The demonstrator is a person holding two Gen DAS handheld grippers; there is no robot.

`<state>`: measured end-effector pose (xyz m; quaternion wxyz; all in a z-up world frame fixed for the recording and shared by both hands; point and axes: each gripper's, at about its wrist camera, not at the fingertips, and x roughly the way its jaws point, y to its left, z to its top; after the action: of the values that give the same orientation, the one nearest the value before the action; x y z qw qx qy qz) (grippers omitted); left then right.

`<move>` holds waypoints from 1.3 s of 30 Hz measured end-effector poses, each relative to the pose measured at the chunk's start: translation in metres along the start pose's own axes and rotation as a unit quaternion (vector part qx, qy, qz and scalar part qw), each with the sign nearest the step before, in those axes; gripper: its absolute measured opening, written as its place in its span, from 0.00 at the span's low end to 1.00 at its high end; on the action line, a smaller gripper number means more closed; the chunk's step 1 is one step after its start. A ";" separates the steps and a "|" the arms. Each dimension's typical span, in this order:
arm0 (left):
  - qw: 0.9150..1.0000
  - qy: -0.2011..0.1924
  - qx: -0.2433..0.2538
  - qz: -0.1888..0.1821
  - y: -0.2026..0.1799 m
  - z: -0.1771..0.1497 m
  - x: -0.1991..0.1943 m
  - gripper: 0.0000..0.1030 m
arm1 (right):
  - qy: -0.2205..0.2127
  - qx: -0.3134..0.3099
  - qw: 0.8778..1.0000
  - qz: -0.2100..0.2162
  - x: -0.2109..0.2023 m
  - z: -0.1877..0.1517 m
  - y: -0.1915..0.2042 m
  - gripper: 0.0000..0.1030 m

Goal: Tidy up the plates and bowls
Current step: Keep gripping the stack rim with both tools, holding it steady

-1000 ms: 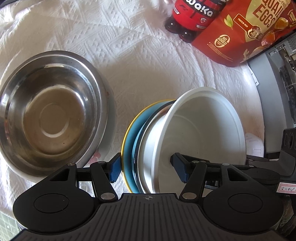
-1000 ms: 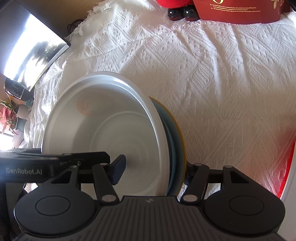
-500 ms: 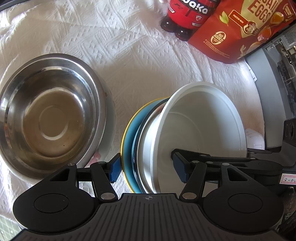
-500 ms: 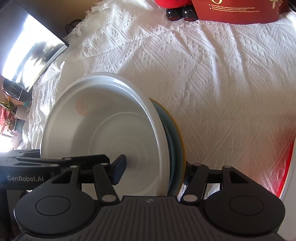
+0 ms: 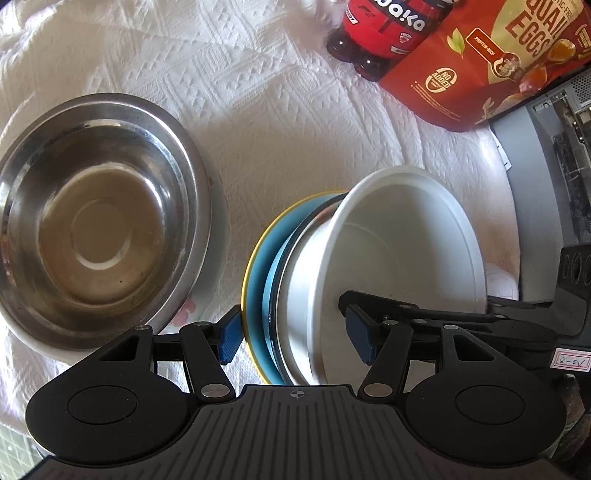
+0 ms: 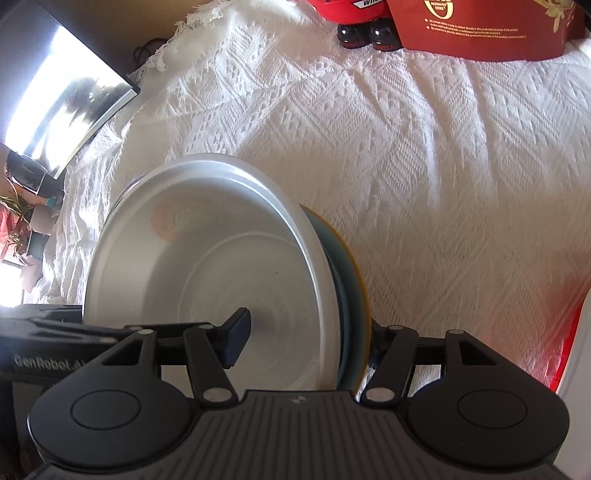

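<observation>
Two grippers, left (image 5: 293, 338) and right (image 6: 306, 341), had their fingers clamped from opposite sides on one nested stack: white bowl (image 5: 399, 254) inside a blue plate (image 5: 258, 280), held on edge above the white cloth (image 5: 258, 122) of the desk. Stiff, smooth, likely slippery and breakable; grip across the rims. A steel bowl (image 5: 96, 221) sat toward the left edge; bare cloth lay beyond.

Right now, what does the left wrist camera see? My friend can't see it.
The left gripper clamps a stack on edge: white bowl nested against a blue plate. A steel bowl sits left on the white cloth, with a red bottle and snack bag behind.
</observation>
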<state>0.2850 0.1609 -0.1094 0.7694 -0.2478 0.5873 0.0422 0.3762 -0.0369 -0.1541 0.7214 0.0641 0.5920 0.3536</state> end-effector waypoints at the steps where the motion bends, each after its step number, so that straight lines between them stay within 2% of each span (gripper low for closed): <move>1: 1.000 0.001 0.002 0.002 -0.001 0.000 0.000 0.61 | 0.000 0.001 1.000 0.003 0.000 0.000 -0.001 0.61; 8: 1.000 0.013 0.003 0.001 -0.001 0.002 0.000 0.59 | 0.000 0.017 1.000 0.019 -0.001 -0.001 -0.007 0.61; 11: 1.000 0.017 -0.004 -0.003 0.005 0.003 -0.001 0.50 | -0.015 0.001 1.000 -0.001 -0.006 -0.002 -0.002 0.61; 13: 1.000 0.019 -0.014 -0.009 0.009 0.003 -0.002 0.49 | -0.029 -0.004 0.999 -0.014 -0.012 -0.001 -0.001 0.61; 16: 1.000 0.020 -0.016 -0.010 0.008 0.003 -0.002 0.51 | -0.026 0.005 1.000 -0.011 -0.013 0.000 -0.004 0.61; 24: 1.000 0.022 0.004 0.000 -0.002 0.003 0.001 0.63 | 0.003 0.026 1.000 0.010 0.003 -0.003 -0.007 0.61; 30: 1.000 0.025 0.011 0.011 -0.006 0.003 0.006 0.63 | 0.005 0.029 0.999 0.023 0.004 -0.003 -0.009 0.60; 39: 1.000 0.023 0.015 0.010 -0.005 0.002 0.006 0.63 | 0.011 0.023 1.000 0.016 0.003 -0.002 -0.007 0.58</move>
<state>0.2908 0.1558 -0.1128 0.7590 -0.2315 0.6075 0.0352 0.3772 -0.0412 -0.1605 0.7073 0.0859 0.6069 0.3523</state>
